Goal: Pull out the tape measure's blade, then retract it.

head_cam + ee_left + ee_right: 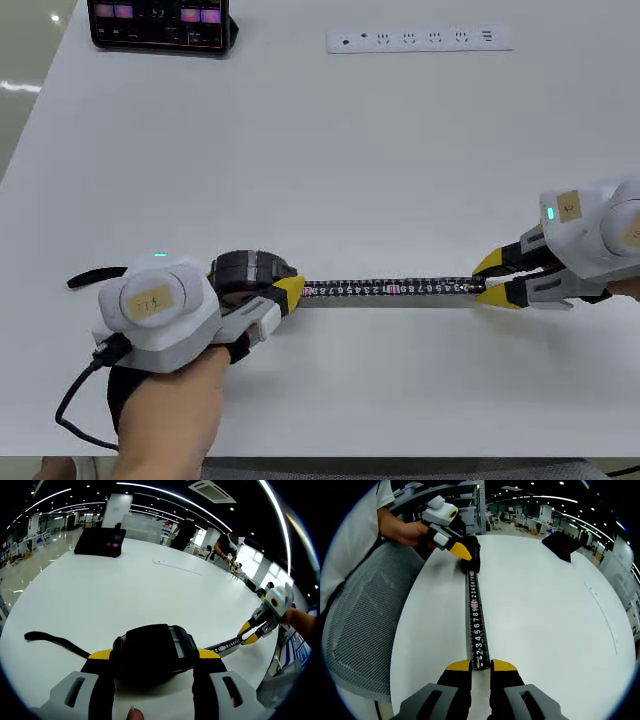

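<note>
A black tape measure case (248, 272) sits on the white table, with my left gripper (285, 293) shut on it; in the left gripper view the case (154, 652) fills the space between the yellow-tipped jaws. Its blade (390, 289) runs out to the right along the table, numbers facing up. My right gripper (492, 281) is shut on the blade's end. In the right gripper view the blade (475, 625) stretches away from my jaws (480, 666) to the case (473, 556) and the left gripper (451, 536). The case's black wrist strap (92, 277) trails left.
A dark tablet (163, 24) stands at the table's far left, and a white power strip (418, 39) lies at the far edge. A grey mesh chair (362, 630) sits beside the table. People stand in the distance (186, 532).
</note>
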Available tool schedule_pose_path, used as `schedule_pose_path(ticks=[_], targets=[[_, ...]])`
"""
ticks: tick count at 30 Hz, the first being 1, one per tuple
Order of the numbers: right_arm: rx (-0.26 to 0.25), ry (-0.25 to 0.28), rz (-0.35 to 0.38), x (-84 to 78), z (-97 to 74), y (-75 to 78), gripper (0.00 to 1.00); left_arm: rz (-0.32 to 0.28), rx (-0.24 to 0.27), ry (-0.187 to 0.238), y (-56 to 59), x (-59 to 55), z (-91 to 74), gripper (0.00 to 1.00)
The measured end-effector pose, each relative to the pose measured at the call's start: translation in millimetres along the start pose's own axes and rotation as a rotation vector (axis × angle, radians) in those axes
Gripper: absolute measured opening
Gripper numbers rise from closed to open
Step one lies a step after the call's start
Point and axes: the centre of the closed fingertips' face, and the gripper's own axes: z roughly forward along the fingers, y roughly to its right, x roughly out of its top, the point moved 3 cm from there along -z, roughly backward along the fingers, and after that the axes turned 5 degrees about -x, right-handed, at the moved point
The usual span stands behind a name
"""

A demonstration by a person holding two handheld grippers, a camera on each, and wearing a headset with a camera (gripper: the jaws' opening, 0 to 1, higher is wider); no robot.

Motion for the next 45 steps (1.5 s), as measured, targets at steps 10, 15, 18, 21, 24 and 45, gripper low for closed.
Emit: schedule_pose_path(ticks=[10, 15, 18, 21, 24, 45], targets=[[0.010, 0.024, -0.001, 13.9, 10.7, -0.2, 0.09, -0.005, -0.006, 0.004, -1.8, 0.0, 0.4, 0.58], [0.019, 0.033, 0.003, 18.4, 14.7, -0.6, 0.10, -0.008, -0.010, 0.005, -1.6, -0.1, 0.4, 0.58], [0.025, 0.046, 0.011, 21.7, 16.6, -0.8, 0.10, -0.010, -0.012, 0.006, -1.7, -0.2, 0.2, 0.58], [0.033, 0.054, 0.016, 25.2, 19.1, -1.2, 0.10, -0.012, -0.015, 0.007, -2.6, -0.1, 0.0, 0.58], [0.039, 0.063, 0.020, 29.0, 22.3, -1.7, 0.10, -0.012, -0.018, 0.008, -3.2, -0.2, 0.2, 0.58], [0.088, 0.132, 0.049, 60.9, 46.5, -7.2, 0.10, -0.010, -0.027, 0.011, -3.2, 0.1, -0.1, 0.58]])
